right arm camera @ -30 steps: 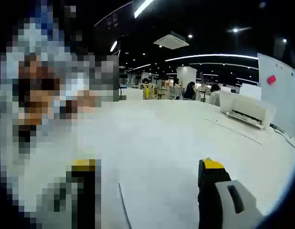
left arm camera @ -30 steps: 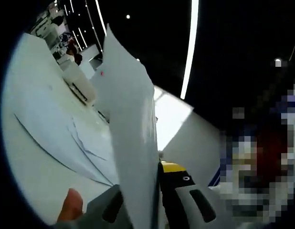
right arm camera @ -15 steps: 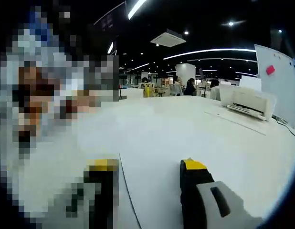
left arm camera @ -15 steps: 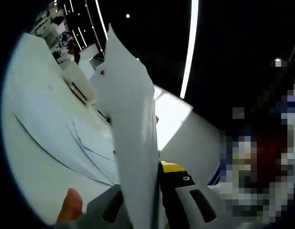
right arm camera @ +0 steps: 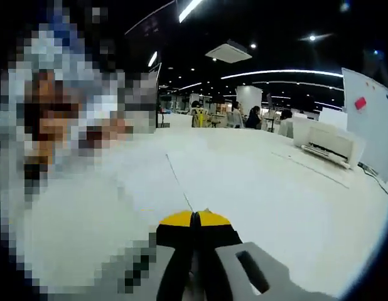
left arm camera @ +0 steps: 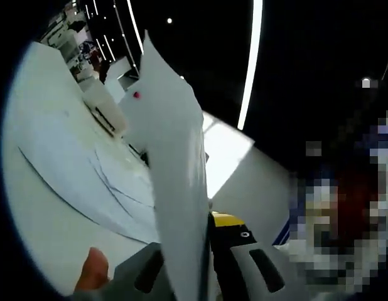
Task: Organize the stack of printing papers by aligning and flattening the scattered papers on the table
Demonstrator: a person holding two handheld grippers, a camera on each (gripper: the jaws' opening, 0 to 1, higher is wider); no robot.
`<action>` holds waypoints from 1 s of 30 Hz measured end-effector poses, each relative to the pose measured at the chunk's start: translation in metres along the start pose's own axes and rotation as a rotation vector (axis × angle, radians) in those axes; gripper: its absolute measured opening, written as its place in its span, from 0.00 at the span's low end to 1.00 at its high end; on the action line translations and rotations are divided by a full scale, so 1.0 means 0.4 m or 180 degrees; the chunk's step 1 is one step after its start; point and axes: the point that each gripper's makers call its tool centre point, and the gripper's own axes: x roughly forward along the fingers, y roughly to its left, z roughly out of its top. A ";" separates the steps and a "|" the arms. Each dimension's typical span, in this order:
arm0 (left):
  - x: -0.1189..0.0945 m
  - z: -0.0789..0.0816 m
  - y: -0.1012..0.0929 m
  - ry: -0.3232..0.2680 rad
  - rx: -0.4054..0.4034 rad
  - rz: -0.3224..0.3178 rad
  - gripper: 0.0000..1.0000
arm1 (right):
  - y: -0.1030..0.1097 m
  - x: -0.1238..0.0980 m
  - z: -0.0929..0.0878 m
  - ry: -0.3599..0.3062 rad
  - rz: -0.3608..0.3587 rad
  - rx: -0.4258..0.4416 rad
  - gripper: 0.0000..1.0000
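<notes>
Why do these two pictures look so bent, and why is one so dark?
Left gripper view: fisheye curves the table, the held paper sheet looms soft and close, black ceiling dominates. Right gripper view: brighter, the white table glares, strip lights bow, the printer stays sharp.

Left gripper jaw tips hidden behind held paper; paper's lower end cut off.

Two gripper-mounted cameras, one white counter

The left gripper view is rolled steeply, close behind a raised paper sheet; the right gripper view skims low and level. Both take in the printer and red-tagged whiteboard.
</notes>
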 end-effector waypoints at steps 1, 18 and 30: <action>0.000 0.000 -0.001 -0.0003 -0.0005 -0.0003 0.06 | -0.007 -0.003 0.000 0.0053 -0.0086 -0.0096 0.00; -0.008 0.022 0.022 -0.0046 0.0001 0.0050 0.06 | -0.098 -0.067 0.003 0.0804 -0.0897 -0.1405 0.22; -0.012 0.034 0.024 -0.0129 -0.0008 0.0040 0.06 | -0.187 -0.035 0.006 0.1061 -0.1340 -0.2363 0.13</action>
